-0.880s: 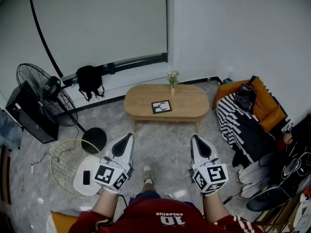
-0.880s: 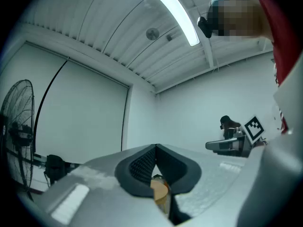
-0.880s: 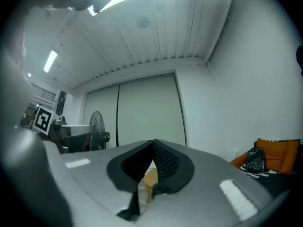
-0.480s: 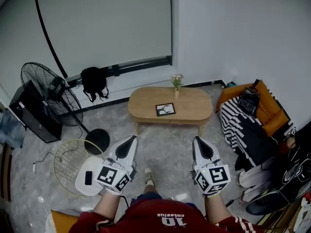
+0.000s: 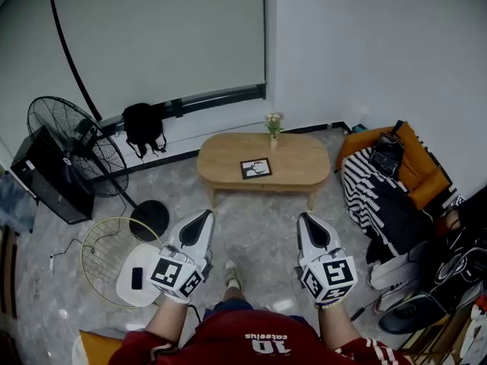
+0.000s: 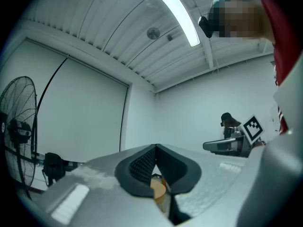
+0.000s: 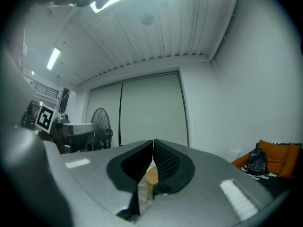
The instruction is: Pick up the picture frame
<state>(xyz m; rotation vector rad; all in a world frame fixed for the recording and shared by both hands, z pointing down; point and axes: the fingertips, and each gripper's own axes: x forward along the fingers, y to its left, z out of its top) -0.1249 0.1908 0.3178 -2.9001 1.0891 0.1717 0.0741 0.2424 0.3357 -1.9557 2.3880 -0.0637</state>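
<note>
A small dark picture frame [image 5: 256,168] lies flat on the oval wooden coffee table [image 5: 304,162] across the room, next to a little vase of flowers [image 5: 272,125]. My left gripper [image 5: 202,217] and right gripper [image 5: 306,220] are held side by side well short of the table, above the floor, both pointing towards it. Both are shut with their tips together and nothing held. In the left gripper view my left gripper [image 6: 155,147] shows only a sliver of the wooden table [image 6: 158,189] between its pads. In the right gripper view, the right gripper [image 7: 153,141] does the same.
A standing fan [image 5: 68,147] and a dark box [image 5: 42,179] are at the left, with a black bag [image 5: 142,125] by the wall. A round wire basket [image 5: 114,258] and a white stool with a phone [image 5: 136,278] sit near my left. Cushions, striped cloth and bags [image 5: 396,181] crowd the right.
The view has shifted slightly: the table and frame drifted right and then back left. Both grippers stay shut in about the same place.
</note>
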